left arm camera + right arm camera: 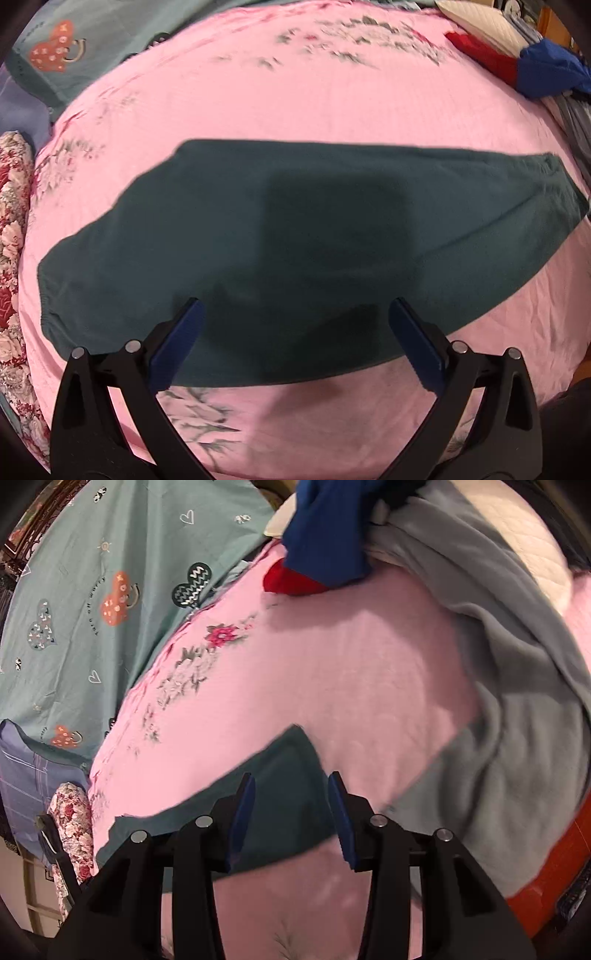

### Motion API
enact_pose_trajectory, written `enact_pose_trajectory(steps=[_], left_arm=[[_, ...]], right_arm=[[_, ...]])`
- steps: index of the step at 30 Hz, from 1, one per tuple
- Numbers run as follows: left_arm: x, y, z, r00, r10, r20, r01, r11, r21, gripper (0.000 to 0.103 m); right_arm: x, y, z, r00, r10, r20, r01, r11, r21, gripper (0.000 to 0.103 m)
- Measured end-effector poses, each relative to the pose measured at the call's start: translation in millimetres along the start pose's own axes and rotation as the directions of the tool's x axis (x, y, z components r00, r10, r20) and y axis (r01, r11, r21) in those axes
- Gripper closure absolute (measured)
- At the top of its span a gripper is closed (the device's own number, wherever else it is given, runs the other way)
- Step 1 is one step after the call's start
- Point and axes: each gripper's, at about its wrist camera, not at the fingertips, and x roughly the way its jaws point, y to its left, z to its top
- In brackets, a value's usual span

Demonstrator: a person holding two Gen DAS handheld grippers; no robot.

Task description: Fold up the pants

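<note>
The left gripper (pixel 294 306) was held with its jaws spread wide, nothing between them, above the near edge of the pants (pixel 295 236). The pants, dark teal, were laid flat and lengthwise across the pink bedsheet (pixel 295 96), the elastic waistband at the left end and the narrower leg end at the right. A darker shadow was cast on the middle of the pants, just beyond the blue fingers (pixel 177 343).

The right gripper (pixel 291 779) was held partly open, its jaws narrower than the left's, with nothing gripped. The leg end of the pants (pixel 280 775) was seen between and beneath the two fingers; whether the fabric was touched could not be told.

Beyond the pants, at the far right of the bedsheet, a red cloth (pixel 291 581) was lain just under a blue garment (pixel 325 528), both against a grey blanket (pixel 517 720) that was bunched close to the right of the pants' leg end. To the far left of the pants, a teal heart-print quilt (pixel 92 609) was spread, and a red floral cushion (pixel 11 221) was set at the bedsheet's left edge.
</note>
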Motion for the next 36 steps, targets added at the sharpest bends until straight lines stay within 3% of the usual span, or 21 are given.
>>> enact_pose_trajectory(steps=[4,6,9,13,17,20,24,26,28,32,36], left_arm=[[8.4,-1.1,1.5,0.999,-0.012,-0.030,0.012,1.000,-0.020,0.002],[8.9,1.2,3.3,0.999,-0.018,-0.039,0.017,0.999,-0.034,0.002],[3.9,7.4,7.7,1.000,0.007,-0.015,-0.008,0.999,-0.052,0.002],[-4.5,22.1,22.6,0.999,-0.014,0.037,0.018,0.993,-0.121,0.002],[1.3,23.0,48.9,0.997,-0.023,0.074,0.034,0.988,-0.152,0.002],[21.8,14.9,62.9,0.998,0.044,0.051,-0.037,0.991,-0.126,0.002],[29.8,13.1,62.8,0.998,0.057,0.018,-0.054,0.992,-0.115,0.002],[31.4,11.9,56.6,0.999,0.052,0.009,-0.051,0.993,-0.102,0.002],[32.6,11.3,51.5,0.999,0.043,0.011,-0.041,0.993,-0.106,0.002],[37.3,21.5,46.5,1.000,-0.015,0.013,0.017,0.982,-0.189,0.002],[36.2,18.8,43.4,0.999,0.001,0.034,0.006,0.983,-0.186,0.002]], right_arm=[[5.1,1.1,-16.5,0.999,-0.034,-0.010,0.034,0.999,-0.034,0.060],[6.4,16.3,-16.3,1.000,0.013,0.000,-0.013,0.999,-0.038,0.060],[20.8,55.8,-16.5,0.999,0.045,-0.021,-0.047,0.989,-0.139,0.060],[52.1,111.3,-24.5,0.991,0.089,-0.095,-0.115,0.942,-0.316,0.061],[84.7,133.9,-30.1,0.976,0.118,-0.183,-0.180,0.910,-0.374,0.061],[102.8,128.4,-30.7,0.980,-0.048,-0.192,-0.041,0.901,-0.431,0.061],[57.9,86.1,-8.7,0.992,0.064,-0.110,-0.089,0.965,-0.248,0.060],[30.2,53.3,0.1,1.000,0.010,-0.020,-0.013,0.987,-0.162,0.060],[15.5,25.7,3.2,0.999,-0.052,0.007,0.052,0.994,-0.097,0.060],[9.2,4.2,-1.1,0.993,-0.113,-0.018,0.111,0.990,-0.088,0.060],[20.9,7.8,-11.1,0.990,-0.133,-0.050,0.126,0.984,-0.123,0.060]])
